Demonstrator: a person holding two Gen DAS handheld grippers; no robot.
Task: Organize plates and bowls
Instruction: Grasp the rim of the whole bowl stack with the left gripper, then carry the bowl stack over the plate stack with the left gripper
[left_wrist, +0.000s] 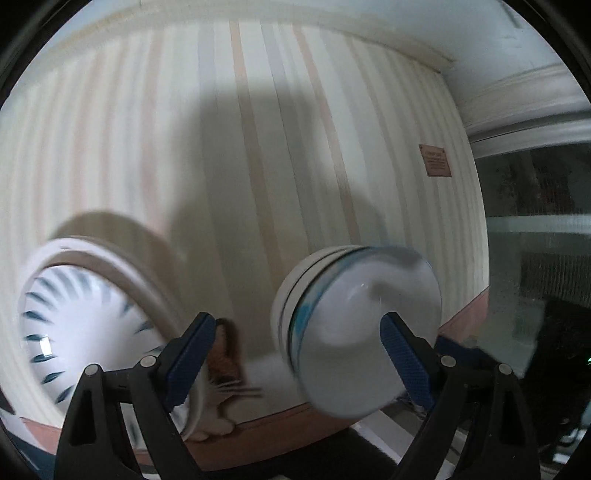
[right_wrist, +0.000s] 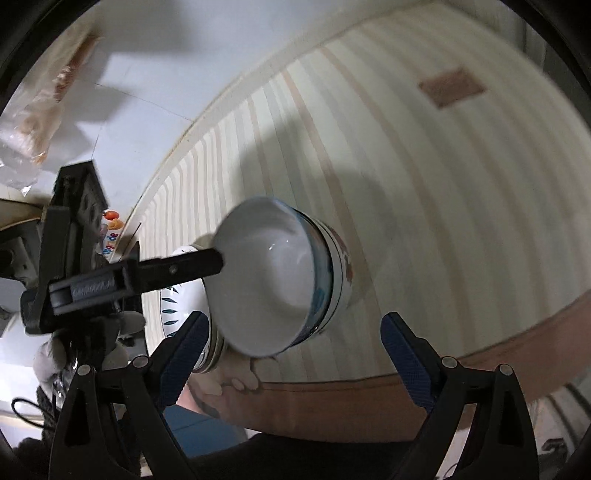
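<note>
Both grippers approach a worktop (left_wrist: 258, 166) covered w/ a striped cloth, and the pictures are blurred by motion.

The left gripper (left_wrist: 299, 354) has its jaws wide apart and grips nothing. In the left wrist view the stack of bowls (left_wrist: 354, 332) lies ahead and a bit to the right: the right finger already overlaps the top bowl's rim, while the left finger stands clear over the cloth. So the rim wall is near the right pad, not centred btw. the two. Whether the pad touches it, I cannot tell. The plate w/ blue leaf marks (left_wrist: 85, 325) lies well to the left, outside the jaws.

The right gripper (right_wrist: 295, 350) is also open and empty. In its view the bowls (right_wrist: 273, 280) are ahead and left of centre, just beside the left finger; the plate (right_wrist: 181, 299) peeks out behind them. The left gripper's finger (right_wrist: 181, 269) reaches to the bowl rim from the left side.

My judgement: the left hand is the nearer one to the bowls, approx. at the rim, and a small shift sideways should bring the rim wall btw. its pads before closing.
</note>
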